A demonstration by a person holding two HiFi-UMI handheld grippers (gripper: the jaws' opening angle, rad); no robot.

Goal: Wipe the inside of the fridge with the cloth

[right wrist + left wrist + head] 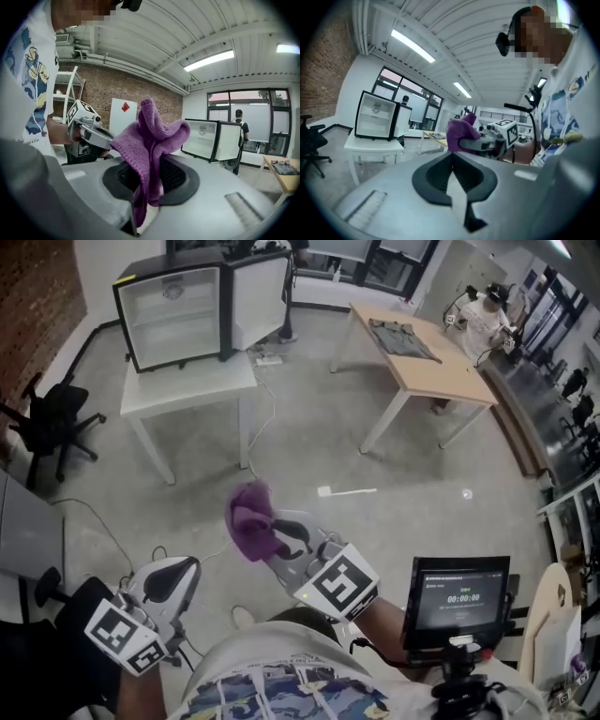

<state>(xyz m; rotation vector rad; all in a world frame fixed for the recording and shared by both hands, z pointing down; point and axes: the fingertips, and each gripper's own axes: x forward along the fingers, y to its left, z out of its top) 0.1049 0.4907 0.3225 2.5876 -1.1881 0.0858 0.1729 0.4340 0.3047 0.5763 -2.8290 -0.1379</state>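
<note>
Now a purple cloth pinched in the right gripper, the left gripper clenched, jaws together

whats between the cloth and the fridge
Head view: from the cloth, bare floor crossed by a cable, then the white table the fridge stands on.

The head view looks steeply down from above, with the fridge far off at its top. Both gripper views face along their own jaws and share that fridge.
</note>
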